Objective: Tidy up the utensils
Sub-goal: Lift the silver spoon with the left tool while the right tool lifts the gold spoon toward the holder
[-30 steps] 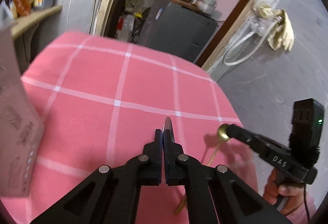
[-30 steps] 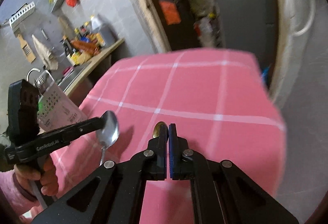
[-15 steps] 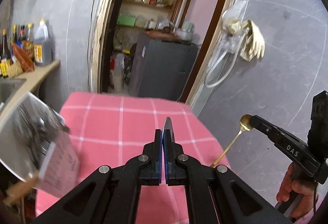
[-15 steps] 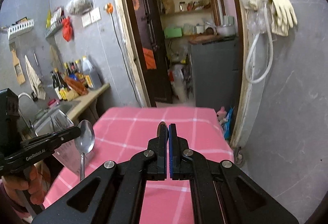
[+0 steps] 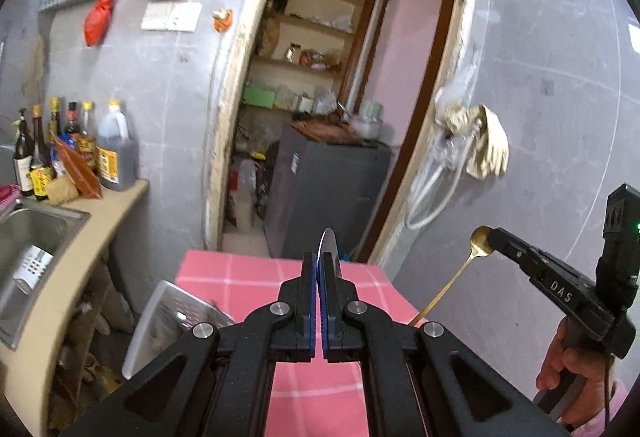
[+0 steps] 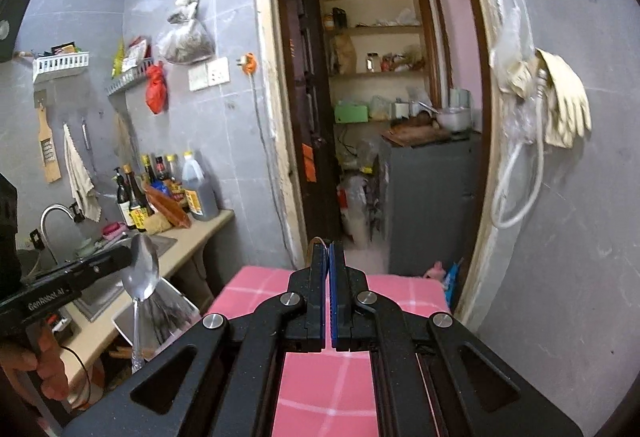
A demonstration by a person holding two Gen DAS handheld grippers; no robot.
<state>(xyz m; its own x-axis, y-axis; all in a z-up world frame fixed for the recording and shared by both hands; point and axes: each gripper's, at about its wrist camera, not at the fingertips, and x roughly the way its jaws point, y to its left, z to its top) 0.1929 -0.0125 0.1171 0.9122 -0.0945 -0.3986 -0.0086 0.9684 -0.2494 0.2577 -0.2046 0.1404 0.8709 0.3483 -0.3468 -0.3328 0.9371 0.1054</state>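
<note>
Progress is judged to be at the carrying stage: two utensils are held aloft, and neither is yet placed in the white perforated utensil basket (image 5: pixel 176 313) seen at the left edge of the pink checked table (image 5: pixel 256 281). Dark handles are visible inside that basket, so part of the sorting is probably done. The left gripper (image 5: pixel 319 269) is clamped on a silver spoon (image 6: pixel 141 271), gripped at the bowl, with the handle hanging below the fingers. The right gripper (image 6: pixel 329 257) is closed on a thin gold spoon (image 5: pixel 478 239), whose small bowl is pinched at the tips while the stem slants down and away. Both utensils are held well above the table, apart from the basket.
</note>
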